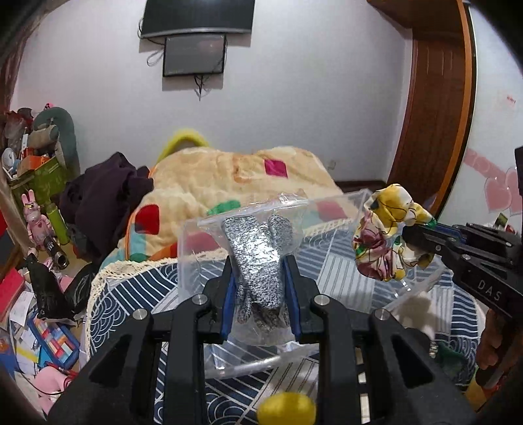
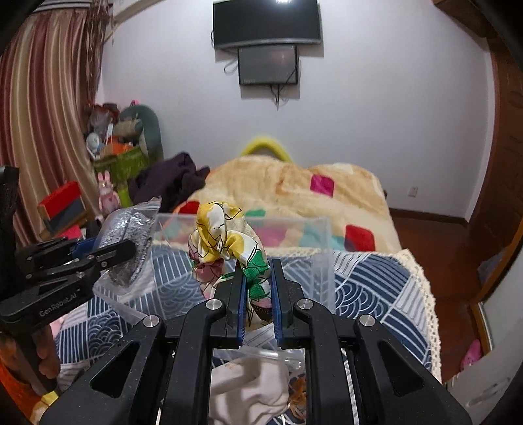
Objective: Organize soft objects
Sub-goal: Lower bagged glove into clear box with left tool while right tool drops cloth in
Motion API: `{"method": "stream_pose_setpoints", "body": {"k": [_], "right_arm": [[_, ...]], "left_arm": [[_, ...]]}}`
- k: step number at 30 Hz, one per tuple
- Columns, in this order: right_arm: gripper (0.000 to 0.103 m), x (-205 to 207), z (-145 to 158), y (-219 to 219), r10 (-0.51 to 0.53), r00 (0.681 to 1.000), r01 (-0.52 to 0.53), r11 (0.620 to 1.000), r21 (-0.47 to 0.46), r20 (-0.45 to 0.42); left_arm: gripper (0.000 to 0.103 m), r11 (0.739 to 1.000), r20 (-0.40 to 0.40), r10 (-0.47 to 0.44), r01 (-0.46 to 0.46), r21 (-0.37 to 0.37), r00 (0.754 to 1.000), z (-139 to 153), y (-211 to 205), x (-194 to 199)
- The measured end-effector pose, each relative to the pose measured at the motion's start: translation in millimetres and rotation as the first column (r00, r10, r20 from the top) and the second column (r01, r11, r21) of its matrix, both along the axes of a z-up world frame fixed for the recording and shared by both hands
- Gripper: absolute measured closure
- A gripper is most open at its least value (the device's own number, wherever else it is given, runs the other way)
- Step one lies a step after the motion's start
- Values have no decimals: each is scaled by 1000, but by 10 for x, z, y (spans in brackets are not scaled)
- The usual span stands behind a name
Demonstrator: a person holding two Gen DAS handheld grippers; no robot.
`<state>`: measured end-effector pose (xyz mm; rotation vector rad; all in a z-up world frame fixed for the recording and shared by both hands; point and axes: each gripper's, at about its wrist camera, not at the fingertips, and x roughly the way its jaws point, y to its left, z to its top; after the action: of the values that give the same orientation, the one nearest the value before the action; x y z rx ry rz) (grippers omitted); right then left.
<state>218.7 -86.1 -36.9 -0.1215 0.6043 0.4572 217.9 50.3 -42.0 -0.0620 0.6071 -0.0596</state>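
Nearest the left wrist camera, the left hand-held gripper (image 1: 260,281) has its blue-padded jaws closed partway onto a clear plastic bag (image 1: 258,229) holding silvery grey knitted fabric (image 1: 258,258). The fabric has a speckled, metallic-looking weave and stands upright between the jaws, its top fanning out inside the crinkled bag. A blurred yellow object (image 1: 286,408) sits at the bottom edge of this view, too close to make out.

In the right wrist view, the right hand-held gripper (image 2: 256,284) is closed nearly all the way on a bunched floral cloth (image 2: 225,242), pinching its lower green-and-white part. The cloth is glossy, printed with yellow, white, pink and green patches outlined in black, and rises in a twisted knot above the jaws. Beneath that gripper lies a cream-white soft garment (image 2: 248,389), partly hidden by the jaws.

Both held items hang over a clear plastic box (image 1: 353,202) that stands on the bed (image 1: 343,271), which is covered with a navy and white patterned spread edged in cream lace. The bag is held at the box's left side, the floral cloth at its right.

Farther back on the bed lies a fluffy beige blanket (image 1: 228,176) with coloured patches, and a dark purple garment (image 1: 108,196) is heaped at its left. On the far wall hang two dark screens (image 2: 266,23).
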Motion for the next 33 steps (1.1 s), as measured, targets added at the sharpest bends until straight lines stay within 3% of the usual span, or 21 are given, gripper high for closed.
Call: {"method": "stream_pose_setpoints", "body": {"k": [12,15,18,22,27,33], "right_arm": [[90,170,-156,59,32,992,-41,996,-75,-119],[88,173,-145,47,41,991,-51,996,-75,-129],[80,158,-112,24,46,991,-55,996,-70,-130],[65,115,-40,12,52,994,-58,997,-57,-100],[63,10,76,-44,58,996,-60,998,-32,-64],[39,-178,201,-83,54,998,-54,998,-44,17]], "left_arm": [[75,1000,-130,11,-8,22,991,-251,-40,302],[66,1000,-139,3,-3,4,990,-250,-44,285],[51,1000,-124,7,-7,3,992,-206,-52,231],[41,1000,-96,6,-5,9,995,-114,-58,164],[35,1000,-51,13,-13,1,999,41,-18,18],[25,1000,-2,12,-12,12,1000,194,-12,-196]]}}
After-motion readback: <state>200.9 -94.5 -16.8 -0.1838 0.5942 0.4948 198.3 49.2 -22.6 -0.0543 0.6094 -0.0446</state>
